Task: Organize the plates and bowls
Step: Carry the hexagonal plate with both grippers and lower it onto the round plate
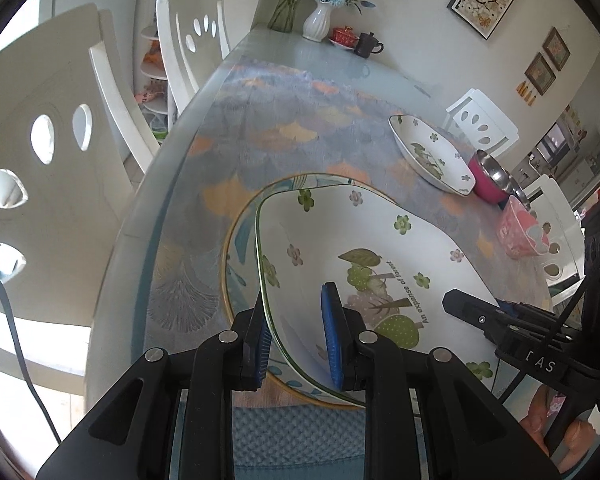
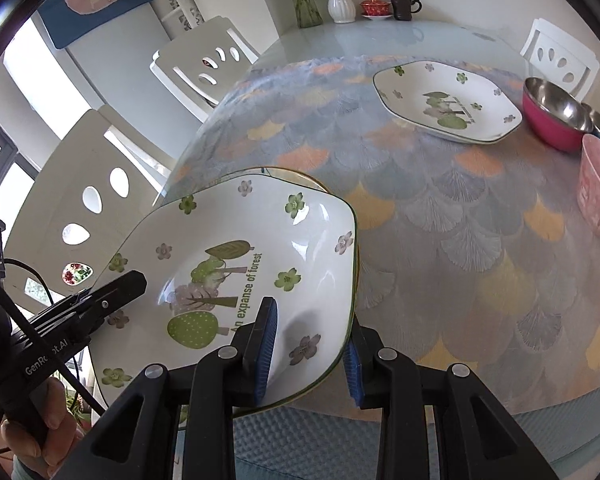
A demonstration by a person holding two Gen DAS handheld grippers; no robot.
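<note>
left hand-held gripper [image 1: 298, 336] – straddles forest plate [image 1: 360, 248] rim | right hand-held gripper [image 2: 310, 354] – likewise, opposite edge

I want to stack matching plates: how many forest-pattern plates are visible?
2. One forest plate is held at the near table edge by both tongs, above a gold-rimmed plate. The second forest plate lies farther away, beside the pink steel bowl.
</note>
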